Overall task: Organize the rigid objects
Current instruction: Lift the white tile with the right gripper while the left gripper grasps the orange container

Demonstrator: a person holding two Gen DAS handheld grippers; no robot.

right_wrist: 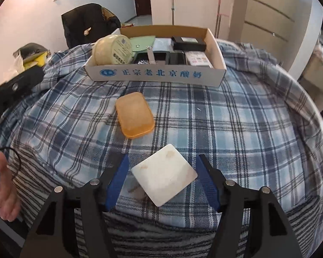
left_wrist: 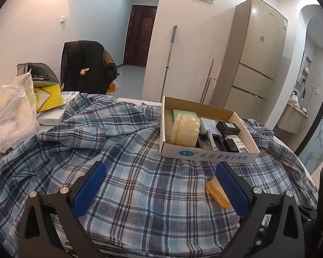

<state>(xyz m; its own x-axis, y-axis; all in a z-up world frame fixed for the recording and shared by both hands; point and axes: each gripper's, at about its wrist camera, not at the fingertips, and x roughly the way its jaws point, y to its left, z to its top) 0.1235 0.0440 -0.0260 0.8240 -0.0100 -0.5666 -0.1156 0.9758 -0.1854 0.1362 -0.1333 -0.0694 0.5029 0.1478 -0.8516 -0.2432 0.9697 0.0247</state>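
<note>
Nearest, in the right wrist view, the right gripper (right_wrist: 161, 172) points down at the plaid cloth (right_wrist: 236, 129) with its blue pads parted around a white square card (right_wrist: 164, 175). The card lies flat between the jaws, one corner close to the right-hand pad at 3 o'clock, a clear gap showing at the left-hand pad, so the pads do not press on it. Something small and grey peeks from under the card's edge at 7 o'clock; what it is cannot be told. At 9 o'clock of this view, a hand (right_wrist: 5, 189) shows at the frame edge.

Beyond the card, toward 11 o'clock, an orange plastic case (right_wrist: 134, 115) rests flat on the cloth, apart from the card. In the left wrist view the left gripper (left_wrist: 161, 185) stands wide open and empty above the cloth, with the same case just beside its right-hand pad.

Farther on, at 12 o'clock, a shallow cardboard box (right_wrist: 157, 75) sits on the cloth, holding a round cream container (right_wrist: 112, 50) at its left end, a nail clipper (left_wrist: 211, 139) in the middle and black boxes at its right.

Farthest, a dark jacket draped on a chair (left_wrist: 86, 68) stands at 11 o'clock and a fridge (left_wrist: 254, 53) at 1 o'clock.
</note>
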